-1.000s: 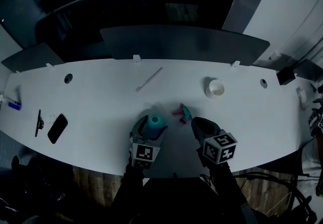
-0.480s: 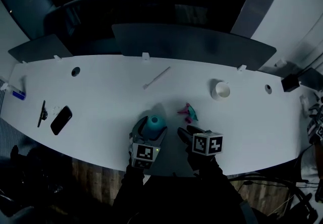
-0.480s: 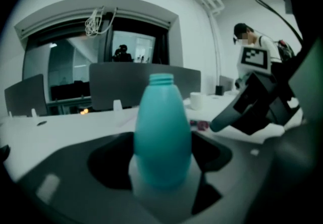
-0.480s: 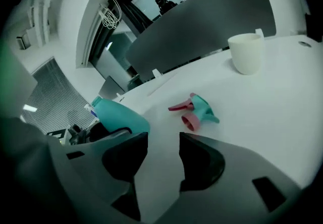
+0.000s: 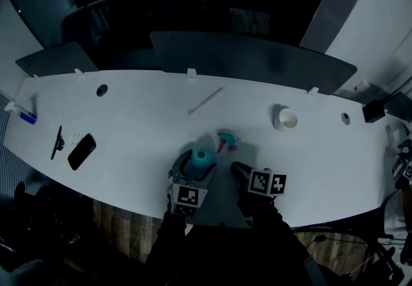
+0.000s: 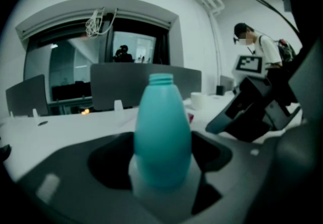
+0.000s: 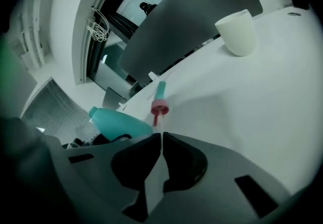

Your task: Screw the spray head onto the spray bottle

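Note:
A teal spray bottle [image 5: 203, 158] stands upright near the front edge of the white table [image 5: 129, 117], neck open. My left gripper [image 5: 196, 166] is shut on its body; in the left gripper view the bottle [image 6: 162, 132] fills the space between the jaws. The spray head [image 5: 226, 142], with a pink collar and teal nozzle, sits just right of the bottle. My right gripper [image 5: 237, 168] has just been closing. In the right gripper view its jaws [image 7: 162, 134] meet on the thin stem below the spray head [image 7: 159, 107]. The bottle [image 7: 118, 122] shows at its left.
A white cup [image 5: 286, 119] stands to the back right. A thin white stick [image 5: 206, 101] lies at the back middle. A phone [image 5: 82, 151] and a dark pen [image 5: 58, 142] lie at the left. A grey divider panel [image 5: 251, 59] runs behind the table. A person [image 6: 267, 56] stands at the right.
The right gripper has swung in and down toward the bottle and now grips the spray head's stem. The spray head has shifted left, closer to the bottle. The left gripper has stayed put.

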Demonstrator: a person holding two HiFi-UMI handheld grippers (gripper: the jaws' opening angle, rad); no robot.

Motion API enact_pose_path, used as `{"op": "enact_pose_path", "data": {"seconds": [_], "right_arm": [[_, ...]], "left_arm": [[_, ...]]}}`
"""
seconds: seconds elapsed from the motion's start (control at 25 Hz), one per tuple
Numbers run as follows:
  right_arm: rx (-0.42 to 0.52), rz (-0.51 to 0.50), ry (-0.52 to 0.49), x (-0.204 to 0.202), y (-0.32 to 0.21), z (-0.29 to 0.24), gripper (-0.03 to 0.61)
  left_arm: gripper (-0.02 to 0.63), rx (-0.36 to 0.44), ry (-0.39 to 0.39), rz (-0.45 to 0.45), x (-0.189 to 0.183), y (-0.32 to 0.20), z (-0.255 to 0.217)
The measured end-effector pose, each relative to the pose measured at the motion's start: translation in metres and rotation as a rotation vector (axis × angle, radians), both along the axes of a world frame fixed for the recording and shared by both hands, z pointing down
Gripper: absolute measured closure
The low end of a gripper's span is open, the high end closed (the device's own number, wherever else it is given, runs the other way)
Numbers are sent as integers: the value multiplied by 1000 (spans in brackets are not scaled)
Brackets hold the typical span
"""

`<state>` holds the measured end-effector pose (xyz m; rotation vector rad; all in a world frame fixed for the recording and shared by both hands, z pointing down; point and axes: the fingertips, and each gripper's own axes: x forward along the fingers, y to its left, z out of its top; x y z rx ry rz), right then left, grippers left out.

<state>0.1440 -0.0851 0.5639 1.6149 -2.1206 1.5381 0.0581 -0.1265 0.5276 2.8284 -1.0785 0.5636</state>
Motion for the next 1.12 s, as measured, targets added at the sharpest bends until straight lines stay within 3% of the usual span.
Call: {"op": "enact_pose_path", "data": {"seconds": [0.24,0.52,0.64,0.76,0.96,1.12], "right_arm": [[45,-246,178,7,11,-5,557],[-57,-491,134,15,49,8,557],[-98,-587,213,20,57,17,557],[-93,-612,313,24,54,22,557],[-72,-578,359,26,47,21,554],[-65,-589,363,27,46,13,448]], "left_arm": [[252,-5,-11,5,-3,1,3],[253,-14,-24,28,-5,5,4],[252,-16,-13,24,-6,5,3],[253,-14,-14,21,-6,5,3],[253,-13,-15,20,-7,7,4],[255,-10,-16,14,-8,9,5]]}}
